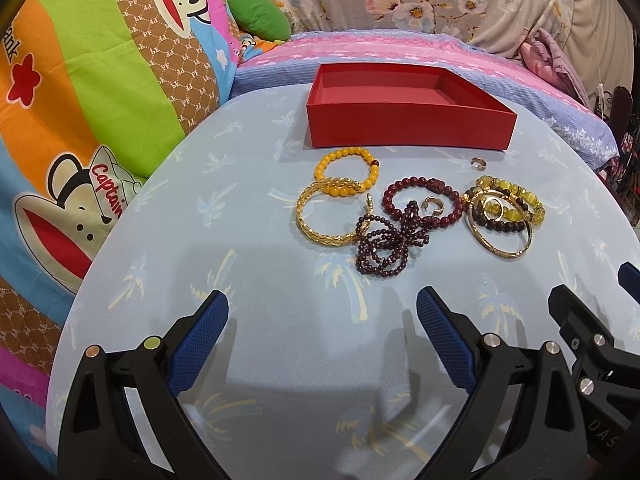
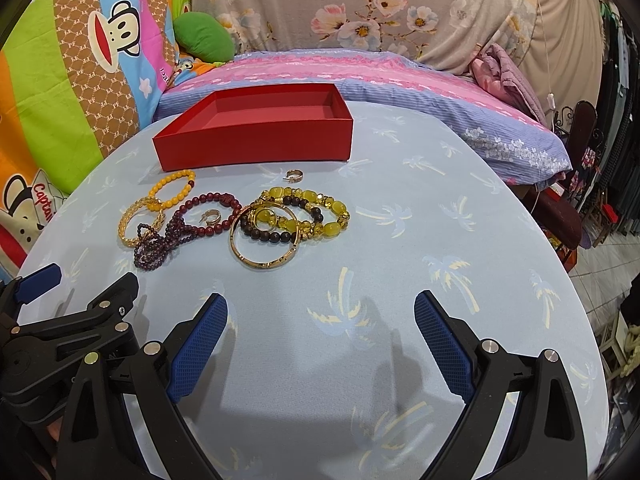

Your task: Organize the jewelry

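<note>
Both grippers hovering low over the pale blue palm-print table [image 2: 400,216], side by side: left gripper [image 1: 322,338] and right gripper [image 2: 320,336] each spread wide, holding nothing. Lying ahead of both, between the blue fingertips and the empty red box [image 1: 408,130]: a jewelry cluster stretching left to right. Yellow bead bracelet [image 1: 346,172] and gold bangle [image 1: 326,216] sitting straight ahead of the left gripper; garnet bead strand [image 1: 386,246] nearest to it. Plain gold bangle [image 2: 264,254] over the green-and-dark bead bracelets, closer to the right gripper (slightly to its left). Small ring [image 2: 294,177] resting alone just before the box.
</note>
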Demonstrator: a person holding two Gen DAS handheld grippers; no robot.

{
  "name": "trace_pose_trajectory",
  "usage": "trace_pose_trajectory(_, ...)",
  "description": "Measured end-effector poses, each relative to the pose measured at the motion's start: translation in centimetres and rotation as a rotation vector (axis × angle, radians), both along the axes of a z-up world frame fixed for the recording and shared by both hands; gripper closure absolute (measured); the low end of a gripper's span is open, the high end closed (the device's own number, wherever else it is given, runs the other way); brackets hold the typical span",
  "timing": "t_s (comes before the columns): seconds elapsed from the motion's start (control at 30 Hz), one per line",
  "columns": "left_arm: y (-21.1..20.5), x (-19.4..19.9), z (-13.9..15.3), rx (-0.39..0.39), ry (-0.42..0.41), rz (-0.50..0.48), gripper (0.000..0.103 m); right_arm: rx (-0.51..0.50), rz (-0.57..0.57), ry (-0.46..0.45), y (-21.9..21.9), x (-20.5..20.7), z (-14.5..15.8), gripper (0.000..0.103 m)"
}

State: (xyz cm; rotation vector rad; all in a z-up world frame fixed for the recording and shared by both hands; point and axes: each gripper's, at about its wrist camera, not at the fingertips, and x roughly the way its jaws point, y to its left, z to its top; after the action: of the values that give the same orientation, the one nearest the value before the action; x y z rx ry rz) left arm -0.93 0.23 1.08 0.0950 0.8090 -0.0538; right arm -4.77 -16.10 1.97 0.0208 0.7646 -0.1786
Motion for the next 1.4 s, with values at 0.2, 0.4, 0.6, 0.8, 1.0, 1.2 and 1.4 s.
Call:
trace_pose_trajectory(0.2, 1.1, 0.6, 0.3, -0.067, 0.018, 0.013, 0.011, 0.008, -0.007, 0.010, -0.3, 0.3, 0.0, 0.012)
trace_pose_trajectory(0.4, 2.0, 1.9, 0.5, -0.104, 0.038, 0.032, 0.011, 0.037, -0.025, 0.030, -1.2, 1.3, -0.1, 0.012)
trace_pose_trajectory(0.6, 1.1, 2.6, 0.2, -0.117, 0.063, -0.014, 0.011, 0.047, -0.022, 0.043, -1.6, 2.6, -0.4, 0.012)
trace_pose_trajectory(0.8, -1.0, 3.5, -0.7, -0.108, 0.100, -0.085, 0.026, 0.061, -0.045, 0.050, -2.6, 3.5, -0.3, 0.012)
trace_pose_trajectory(1.0, -1.8, 4.2, -1.0, -0.100, 0.098, -0.110, 0.049, 0.069, -0.047, 0.059, -3.0, 4.0, -0.7, 0.012)
trace_pose_trajectory(1.2, -2.2, 4.5, -0.7, -0.144, 0.109, -0.171, 0.087, 0.076, -0.018, 0.065, -2.6, 4.6, -0.8, 0.013)
trace_pose_trajectory(1.4, -1.7, 4.3, 0.1, -0.167, 0.093, -0.176, 0.095, 0.085, 0.025, 0.076, -1.7, 5.3, -0.9, 0.018)
